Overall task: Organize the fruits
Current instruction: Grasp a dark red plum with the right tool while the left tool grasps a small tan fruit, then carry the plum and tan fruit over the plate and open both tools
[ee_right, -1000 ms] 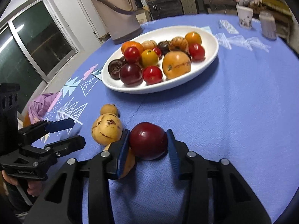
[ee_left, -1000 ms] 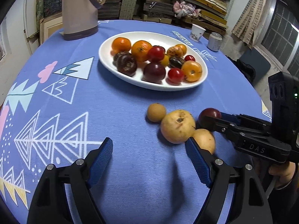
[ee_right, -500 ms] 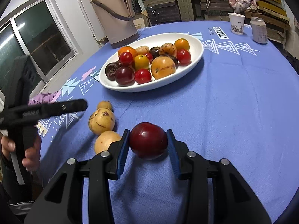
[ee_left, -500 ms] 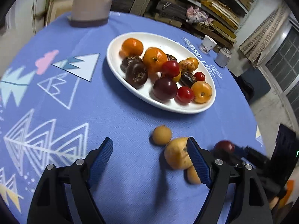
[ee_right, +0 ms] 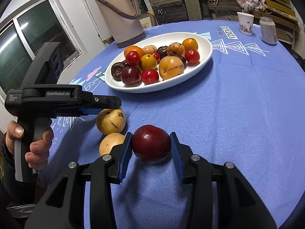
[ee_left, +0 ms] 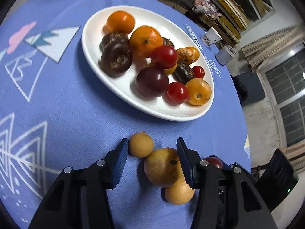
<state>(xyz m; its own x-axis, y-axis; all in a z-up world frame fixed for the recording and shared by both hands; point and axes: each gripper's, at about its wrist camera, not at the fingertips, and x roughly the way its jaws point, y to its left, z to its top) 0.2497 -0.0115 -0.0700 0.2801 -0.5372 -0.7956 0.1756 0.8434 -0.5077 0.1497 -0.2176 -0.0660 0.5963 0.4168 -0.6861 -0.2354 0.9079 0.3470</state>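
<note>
Behind, shelves [ee_right: 200, 2] overlook a blue tablecloth [ee_right: 238, 105].

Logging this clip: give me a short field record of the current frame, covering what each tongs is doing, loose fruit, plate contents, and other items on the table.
right tongs: shut on dark red plum, at the cloth
left tongs: closing, around large yellow fruit; pads not yet pressing on both sides
loose fruit: small round tan fruit touching the large one; another yellow fruit behind it
white oval plate: holds oranges, red tomatoes, dark purple and yellow-orange fruit
surface: blue patterned tablecloth
other items: thermos jug, paper cup, can
</note>
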